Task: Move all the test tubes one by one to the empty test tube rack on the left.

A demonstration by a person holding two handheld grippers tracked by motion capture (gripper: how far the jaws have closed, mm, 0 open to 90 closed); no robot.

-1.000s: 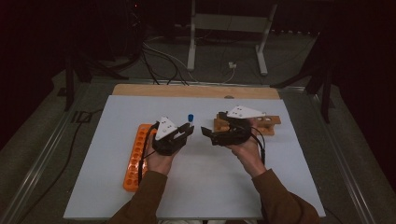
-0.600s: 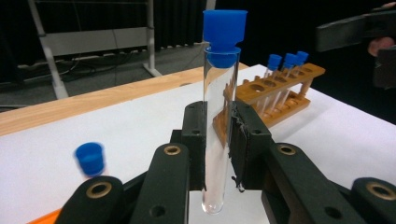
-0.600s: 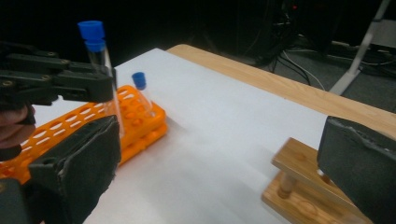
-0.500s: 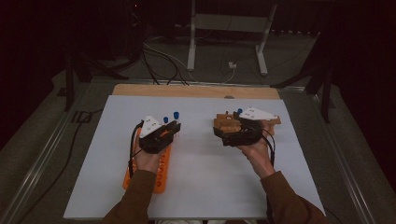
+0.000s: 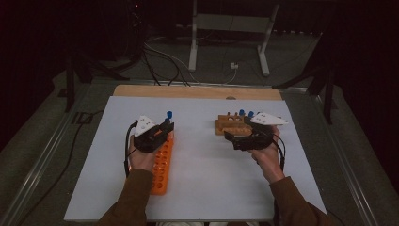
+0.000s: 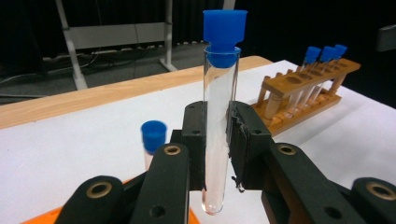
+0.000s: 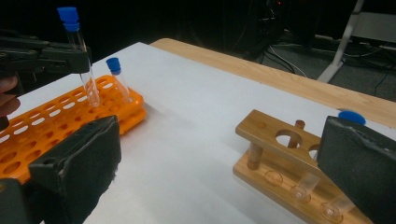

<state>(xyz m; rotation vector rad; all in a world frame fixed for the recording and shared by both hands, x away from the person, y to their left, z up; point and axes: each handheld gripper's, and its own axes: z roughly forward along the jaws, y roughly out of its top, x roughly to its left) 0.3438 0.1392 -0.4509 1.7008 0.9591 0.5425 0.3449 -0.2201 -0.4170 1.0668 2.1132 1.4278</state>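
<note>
One blue-capped tube, unlabelled, left tongs

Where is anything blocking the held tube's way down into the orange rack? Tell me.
Nothing visible blocks it. The left gripper holds the test tube upright above the orange rack, whose holes nearby look empty. One capped tube already stands in the rack, beside the held one, not under it.

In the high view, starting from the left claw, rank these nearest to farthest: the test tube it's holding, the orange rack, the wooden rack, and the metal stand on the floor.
1. Test tube: clamped in the left claw.
2. Orange rack: directly beneath it, on the table's left side.
3. Wooden rack: across the table on the right, by the open right claw.
4. Metal stand: on the floor beyond the table's far edge.
</note>
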